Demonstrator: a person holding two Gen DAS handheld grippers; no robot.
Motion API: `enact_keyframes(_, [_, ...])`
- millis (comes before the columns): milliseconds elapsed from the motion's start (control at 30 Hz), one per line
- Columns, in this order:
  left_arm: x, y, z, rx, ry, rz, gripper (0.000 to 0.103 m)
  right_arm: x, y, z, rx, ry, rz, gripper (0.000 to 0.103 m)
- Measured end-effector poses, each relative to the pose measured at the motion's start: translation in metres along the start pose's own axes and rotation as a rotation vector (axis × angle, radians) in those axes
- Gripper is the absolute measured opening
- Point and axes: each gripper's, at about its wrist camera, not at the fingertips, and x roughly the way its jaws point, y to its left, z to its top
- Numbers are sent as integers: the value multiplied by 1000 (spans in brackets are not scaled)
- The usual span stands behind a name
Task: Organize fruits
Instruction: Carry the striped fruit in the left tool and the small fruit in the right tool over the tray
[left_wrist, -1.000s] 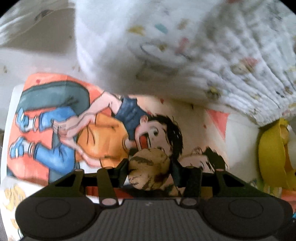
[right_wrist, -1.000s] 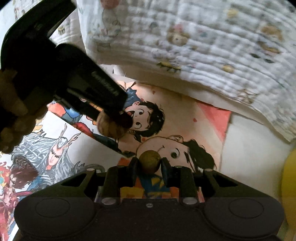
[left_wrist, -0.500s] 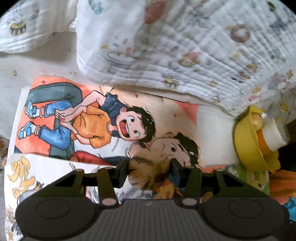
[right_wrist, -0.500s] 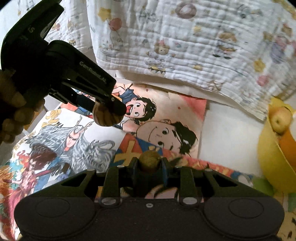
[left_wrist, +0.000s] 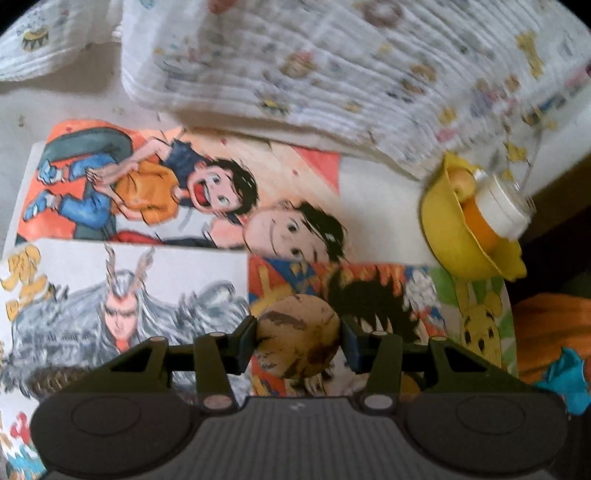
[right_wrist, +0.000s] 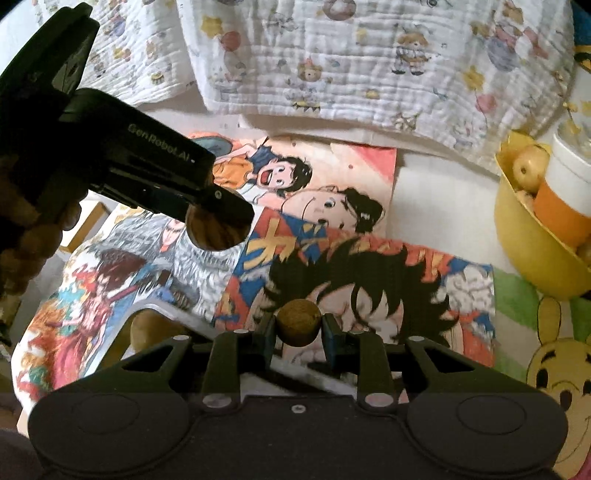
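Carrying is under way: a mottled fruit (left_wrist: 297, 334) is clamped in the left tool (left_wrist: 298, 338), a small brown fruit (right_wrist: 298, 322) in the right tool (right_wrist: 298, 326). Fruit is already held in the yellow bowl (right_wrist: 517, 236), far right; both remain to be dropped.

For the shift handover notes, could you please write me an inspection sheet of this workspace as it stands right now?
Surface: pale tabletop covered with cartoon posters.
Job's things: a large mottled tan fruit, a small brown round fruit, and a yellow bowl at the right that already holds pale fruits.
Clutter: a printed white cloth at the back; an orange cup with a white lid in the bowl.
Grippers: the left hand-held gripper is clamped on the large fruit; the right hand-held gripper is clamped on the small fruit.
Cables: nothing seen.
Surroundings: orange and teal fabric at the right edge.
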Motion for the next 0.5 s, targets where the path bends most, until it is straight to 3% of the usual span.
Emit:
enact_keyframes(200, [3,-16,-29,34,52,-30,52,-19,2,-20,-2,14,-13,28])
enact_keyframes(500, [14,-47,-61,123,129,-63,52,-43,-23,-49,106,22,-89,28])
